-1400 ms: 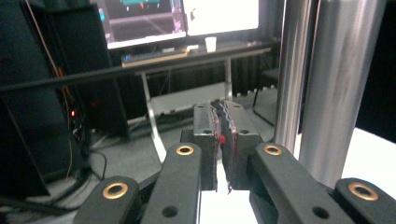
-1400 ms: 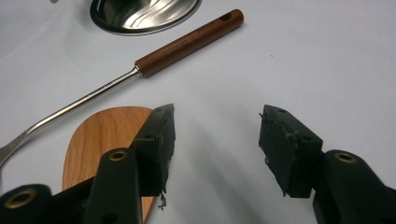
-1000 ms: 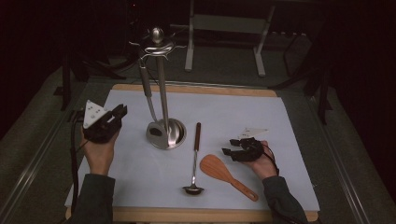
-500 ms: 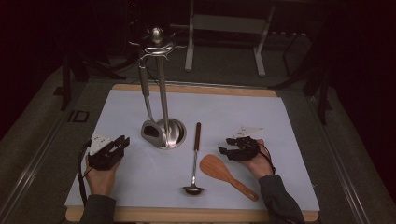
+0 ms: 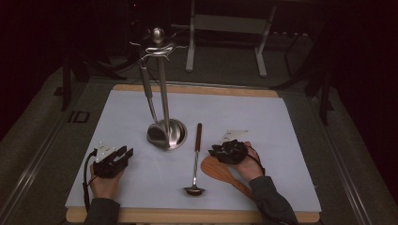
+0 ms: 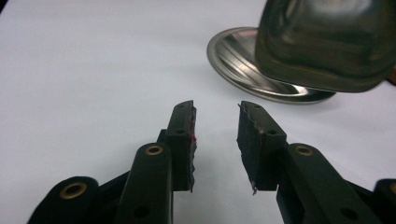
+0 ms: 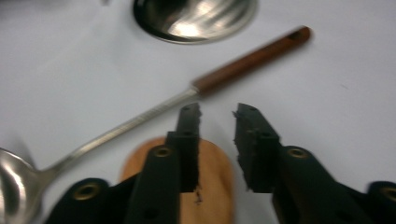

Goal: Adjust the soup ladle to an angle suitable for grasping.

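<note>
1. Dim room with dark frames behind, and a pale tabletop [image 5: 291, 140] on a wooden board.
2. Biggest thing on it is the steel utensil stand [image 5: 162, 84], round base left of centre, with one ladle [image 5: 157, 133] already hung, bowl resting down at the base.
3. The wooden spatula [image 5: 220, 171] lies flat near the front edge, blade right under the right hand-held gripper [image 5: 224, 151]. It looks light, stiff and not slippery; I'd pinch it on the handle just behind the blade, since the blade is too wide.
4. The small ladle [image 5: 196, 159] lies just left of it, wooden grip pointing away, bowl toward the person. It's probably bowl-heavy with a slick metal shaft, so grab the wooden grip.
5. The right hand-held gripper's jaws have just been closing, still apart, nothing pinched.
6. The left hand-held gripper [image 5: 123, 154] sits low, front-left of the stand; its jaws have just been opening, nothing between them.
</note>
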`<state>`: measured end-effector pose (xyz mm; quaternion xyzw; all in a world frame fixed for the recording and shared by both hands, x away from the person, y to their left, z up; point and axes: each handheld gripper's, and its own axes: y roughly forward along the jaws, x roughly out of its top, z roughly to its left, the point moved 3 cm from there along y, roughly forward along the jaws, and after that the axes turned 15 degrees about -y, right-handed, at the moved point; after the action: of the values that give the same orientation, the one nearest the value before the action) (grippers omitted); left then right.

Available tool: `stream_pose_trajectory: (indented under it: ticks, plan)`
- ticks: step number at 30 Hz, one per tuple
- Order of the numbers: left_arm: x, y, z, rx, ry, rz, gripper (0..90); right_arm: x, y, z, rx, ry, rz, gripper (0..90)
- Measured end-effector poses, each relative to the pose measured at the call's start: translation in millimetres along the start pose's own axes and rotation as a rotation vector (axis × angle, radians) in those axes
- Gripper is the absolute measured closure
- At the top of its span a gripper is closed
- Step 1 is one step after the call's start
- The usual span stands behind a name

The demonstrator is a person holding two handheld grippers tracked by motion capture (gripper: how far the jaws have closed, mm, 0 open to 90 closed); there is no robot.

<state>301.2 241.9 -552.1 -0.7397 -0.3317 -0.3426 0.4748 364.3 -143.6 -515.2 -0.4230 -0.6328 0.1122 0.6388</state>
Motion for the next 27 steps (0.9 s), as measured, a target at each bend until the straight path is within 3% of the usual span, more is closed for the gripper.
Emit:
stream_pose_trajectory:
  ticks: [5,16,27]
  plan:
    - [-1.0,0.3,-1.9,0.007,0.023,0.001,66.3,16.5,12.7,20.7,0.05,-0.04,-0.008,89.3]
    - [-1.7,1.0,-3.1,0.013,0.033,0.002,64.8,27.7,31.2,52.1,0.111,-0.093,0.019,89.8]
    - [-2.0,0.9,-3.6,0.016,0.04,0.001,63.9,27.5,48.6,70.3,0.161,-0.135,0.068,89.8]
